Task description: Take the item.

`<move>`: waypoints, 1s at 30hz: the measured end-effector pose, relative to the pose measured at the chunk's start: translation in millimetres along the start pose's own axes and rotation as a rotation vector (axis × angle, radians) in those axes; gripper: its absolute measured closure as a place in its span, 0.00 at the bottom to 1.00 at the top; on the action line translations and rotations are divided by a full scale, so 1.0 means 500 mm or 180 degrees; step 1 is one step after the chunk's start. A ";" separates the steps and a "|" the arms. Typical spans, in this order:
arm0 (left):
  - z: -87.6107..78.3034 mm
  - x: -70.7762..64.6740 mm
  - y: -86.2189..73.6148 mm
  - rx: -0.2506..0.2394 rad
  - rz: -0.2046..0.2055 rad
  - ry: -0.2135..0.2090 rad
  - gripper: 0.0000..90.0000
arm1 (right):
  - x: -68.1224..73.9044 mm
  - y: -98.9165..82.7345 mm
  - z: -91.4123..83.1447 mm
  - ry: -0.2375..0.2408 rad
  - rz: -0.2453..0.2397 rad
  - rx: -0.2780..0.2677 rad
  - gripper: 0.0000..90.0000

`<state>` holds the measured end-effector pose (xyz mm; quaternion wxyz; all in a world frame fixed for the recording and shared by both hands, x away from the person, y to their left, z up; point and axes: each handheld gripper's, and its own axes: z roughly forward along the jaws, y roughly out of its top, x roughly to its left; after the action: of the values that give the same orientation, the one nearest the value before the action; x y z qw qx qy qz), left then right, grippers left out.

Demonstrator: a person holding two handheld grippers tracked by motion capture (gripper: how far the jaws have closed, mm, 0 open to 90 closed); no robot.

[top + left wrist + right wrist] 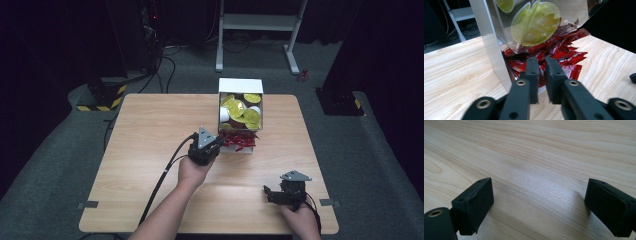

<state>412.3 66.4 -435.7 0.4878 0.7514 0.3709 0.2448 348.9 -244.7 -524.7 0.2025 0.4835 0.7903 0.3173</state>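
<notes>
Dark floor surrounds our wooden table (150,130). We're picking red sachets (564,56): left gripper (542,65) nearly closed, apparently empty; right gripper (537,205) wide open, idle. Next we need a firmer pinch on one sachet at the box (240,86).

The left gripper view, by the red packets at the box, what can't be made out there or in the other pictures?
- Left gripper view: whether the left tongs pinch a red packet; the narrow gap hides it.
- Left gripper view: print on the yellow-green lids, blurred behind the clear box wall.
- High view: the left tongs' tips, covered by the gripper body.
- Right gripper view: right tongs wide apart over bare table; their bases are cut off.
</notes>
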 end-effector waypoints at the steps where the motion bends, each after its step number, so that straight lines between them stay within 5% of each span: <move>1: -0.001 -0.001 0.000 -0.0013 0.0017 0.0021 0.83 | 0.000 0.000 0.000 0.0000 0.0005 0.0001 0.10; 7: 0.005 -0.008 -0.002 0.0078 0.0152 0.0184 0.57 | 0.000 0.000 0.000 0.0000 0.0000 0.0000 0.10; 14: 0.035 0.001 0.002 0.0215 0.0066 0.0171 0.48 | 0.000 0.000 0.000 0.0002 0.0002 -0.0002 0.10; 22: 0.063 0.002 0.011 0.0294 0.0018 0.0147 0.51 | 0.000 0.000 0.000 0.0003 0.0003 -0.0001 0.10; 23: 0.067 0.005 0.010 0.0317 -0.0058 0.0139 0.54 | 0.000 0.000 0.000 0.0003 0.0003 -0.0002 0.10; 30: 0.064 0.011 0.007 0.0294 -0.0065 0.0117 0.73 | 0.000 0.000 0.000 0.0002 0.0001 -0.0001 0.10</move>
<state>439.9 52.4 -445.5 0.4482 0.7646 0.3983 0.2362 348.9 -244.8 -524.7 0.2023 0.4836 0.7902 0.3176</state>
